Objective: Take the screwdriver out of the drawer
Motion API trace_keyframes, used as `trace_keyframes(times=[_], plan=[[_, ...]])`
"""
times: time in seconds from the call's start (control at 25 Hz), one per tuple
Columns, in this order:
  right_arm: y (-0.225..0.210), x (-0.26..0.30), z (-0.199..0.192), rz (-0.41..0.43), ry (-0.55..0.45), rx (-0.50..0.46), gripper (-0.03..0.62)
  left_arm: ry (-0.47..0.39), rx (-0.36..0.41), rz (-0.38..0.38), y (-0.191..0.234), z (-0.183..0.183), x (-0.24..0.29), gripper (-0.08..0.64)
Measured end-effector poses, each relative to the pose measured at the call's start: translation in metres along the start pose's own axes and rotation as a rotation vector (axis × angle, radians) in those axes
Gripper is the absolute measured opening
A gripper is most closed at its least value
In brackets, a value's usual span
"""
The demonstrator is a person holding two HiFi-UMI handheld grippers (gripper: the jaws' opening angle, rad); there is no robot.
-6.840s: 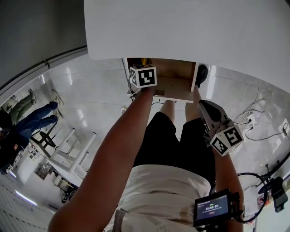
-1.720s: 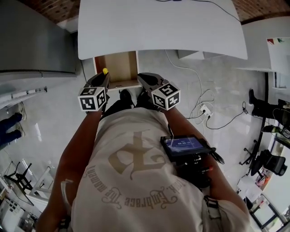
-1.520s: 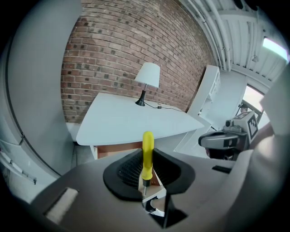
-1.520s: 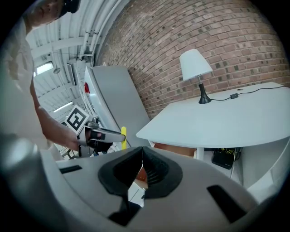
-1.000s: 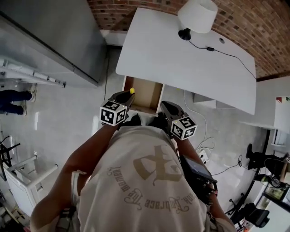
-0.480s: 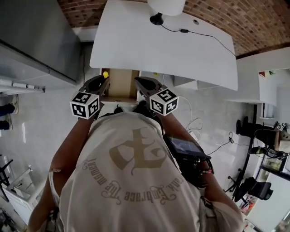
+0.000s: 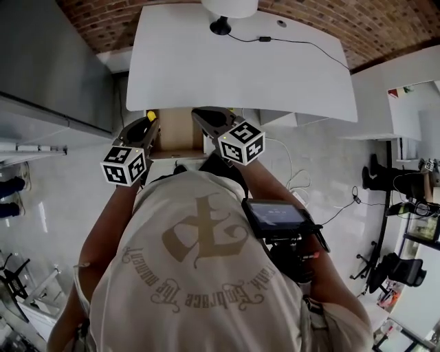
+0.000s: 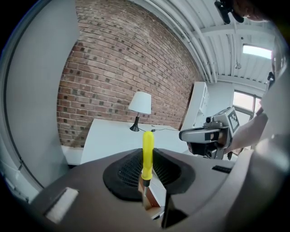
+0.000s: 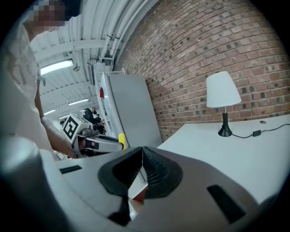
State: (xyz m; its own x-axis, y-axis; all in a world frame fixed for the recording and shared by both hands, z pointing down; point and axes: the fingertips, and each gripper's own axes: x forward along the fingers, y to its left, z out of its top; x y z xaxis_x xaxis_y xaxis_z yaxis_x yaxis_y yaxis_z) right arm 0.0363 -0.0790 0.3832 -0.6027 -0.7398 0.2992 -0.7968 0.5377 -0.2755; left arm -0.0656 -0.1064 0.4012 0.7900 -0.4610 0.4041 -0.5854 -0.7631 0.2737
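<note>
A screwdriver (image 8: 147, 154) with a yellow handle stands upright between the jaws of my left gripper (image 8: 146, 176), which is shut on it. In the head view the left gripper (image 7: 146, 122) hangs over the left edge of the open wooden drawer (image 7: 176, 132), and the yellow handle tip (image 7: 150, 112) pokes out ahead of it. My right gripper (image 7: 199, 114) is beside it, over the drawer's right edge. Its pads meet at the tip with nothing between them (image 9: 142, 152). The right gripper view also shows the left gripper (image 9: 97, 142) with the yellow handle (image 9: 121, 139).
The drawer hangs under a white table (image 7: 240, 62) that carries a lamp (image 7: 223, 14) and a black cable (image 7: 289, 42). A grey cabinet (image 7: 48, 62) stands left of the table and a brick wall (image 8: 113, 68) lies behind it. Cables trail on the floor (image 7: 295, 179) at right.
Both grippers have risen a little in front of the table, and the left one still holds the screwdriver. Several seconds ago the left gripper was reaching into the drawer.
</note>
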Motion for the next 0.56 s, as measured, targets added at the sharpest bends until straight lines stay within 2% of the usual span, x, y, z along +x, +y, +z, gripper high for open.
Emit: trace_keyframes(times=[0.36, 0.56], plan=[[0.000, -0.009, -0.004, -0.005, -0.010, 0.002, 0.006, 0.006, 0.001, -0.001, -0.009, -0.006, 0.002, 0.066], [0.002, -0.024, -0.011, -0.033, -0.004, 0.009, 0.006, 0.015, -0.001, -0.032, -0.024, -0.013, 0.008, 0.066]])
